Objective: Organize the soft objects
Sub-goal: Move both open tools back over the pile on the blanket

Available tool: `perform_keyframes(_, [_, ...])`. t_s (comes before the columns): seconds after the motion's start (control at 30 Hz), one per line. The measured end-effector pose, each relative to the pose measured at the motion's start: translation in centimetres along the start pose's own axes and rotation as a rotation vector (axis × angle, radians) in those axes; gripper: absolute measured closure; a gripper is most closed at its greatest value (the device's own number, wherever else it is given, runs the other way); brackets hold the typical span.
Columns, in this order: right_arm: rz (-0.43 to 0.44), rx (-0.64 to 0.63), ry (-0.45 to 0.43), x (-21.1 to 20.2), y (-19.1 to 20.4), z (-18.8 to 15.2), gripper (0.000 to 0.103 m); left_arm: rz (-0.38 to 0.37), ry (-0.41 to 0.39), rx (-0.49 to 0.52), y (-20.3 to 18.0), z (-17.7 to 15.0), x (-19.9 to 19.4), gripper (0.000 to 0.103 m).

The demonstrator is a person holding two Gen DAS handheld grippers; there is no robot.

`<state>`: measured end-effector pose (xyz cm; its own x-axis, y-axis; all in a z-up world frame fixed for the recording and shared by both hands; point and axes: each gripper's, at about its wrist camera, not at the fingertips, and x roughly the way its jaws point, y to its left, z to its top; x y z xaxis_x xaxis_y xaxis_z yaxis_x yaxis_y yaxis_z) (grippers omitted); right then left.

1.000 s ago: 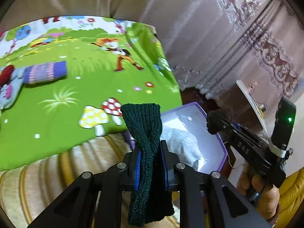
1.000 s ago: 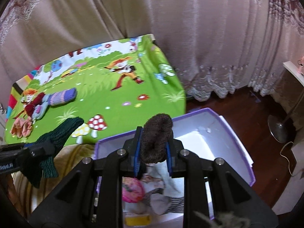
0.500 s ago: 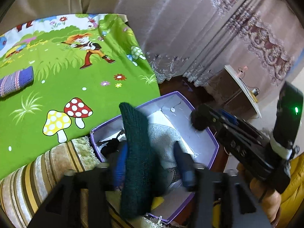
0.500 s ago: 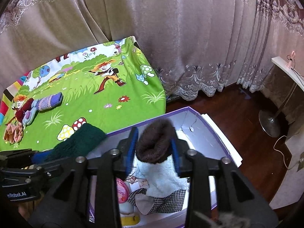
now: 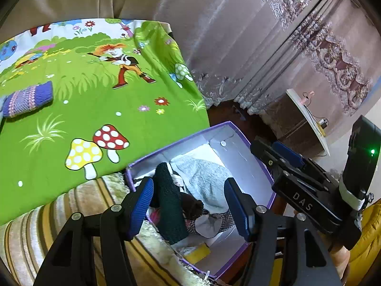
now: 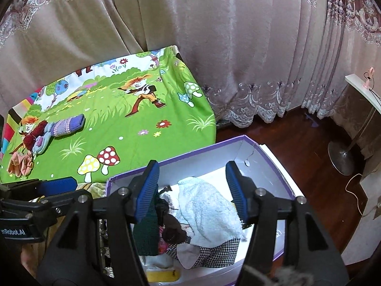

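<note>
Both grippers spread wide, empty: left gripper (image 5: 190, 202), right gripper (image 6: 193, 188) above purple-rimmed cardboard box (image 6: 238, 143). Inside: ribbed dark green knit (image 5: 170, 205), fuzzy brown sock (image 6: 172, 228), fluffy pale towel (image 6: 209, 212). Purple knit roll (image 5: 26, 100) on green cartoon tabletop (image 5: 133, 128).

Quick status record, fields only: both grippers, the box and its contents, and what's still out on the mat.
left gripper: open, empty, over the box
right gripper: open, empty, over the box
box: purple-edged, white inside, open
in box: dark green knit, dark brown knit, light blue towel, checked cloth
still on mat: purple striped knit, dark red piece, peach piece
</note>
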<state>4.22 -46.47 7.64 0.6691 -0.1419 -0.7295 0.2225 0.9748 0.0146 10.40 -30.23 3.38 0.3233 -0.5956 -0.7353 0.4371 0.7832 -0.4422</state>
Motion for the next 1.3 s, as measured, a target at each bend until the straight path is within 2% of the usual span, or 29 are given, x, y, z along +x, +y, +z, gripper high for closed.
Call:
perform_keyframes(0.17, [0.019, -0.022, -0.004, 0.0, 1.2, 0.2, 0.040, 0.025, -0.037, -0.022, 1.3, 0.4, -1.1, 0.040])
perform_keyframes(0.43, [0.048, -0.056, -0.009, 0.1, 3.4, 0.5, 0.040, 0.131, -0.121, 0.004, 3.3, 1.0, -2.8, 0.040])
perform_keyframes(0.57, [0.063, -0.073, -0.017, -0.1, 4.5, 0.7, 0.039, 0.157, -0.122, 0.017, 4.2, 1.3, -3.4, 0.040])
perform_keyframes(0.7, [0.069, -0.076, -0.034, -0.3, 5.5, 1.1, 0.029, 0.161, -0.110, 0.011, 5.6, 1.7, -4.2, 0.037])
perform_keyframes(0.93, [0.084, -0.112, -0.048, -0.3, 8.3, 2.1, 0.020, 0.257, -0.199, 0.006, 7.8, 2.5, -7.2, 0.019])
perform_keyframes(1.13, [0.047, -0.139, -0.068, -0.3, 10.7, 2.7, 0.010, 0.392, -0.256, 0.015, 10.0, 2.7, -9.6, 0.018])
perform_keyframes(1.3, [0.013, -0.140, -0.082, -0.1, 12.0, 3.4, 0.007, 0.451, -0.336, 0.051, 12.2, 2.1, -11.7, 0.018])
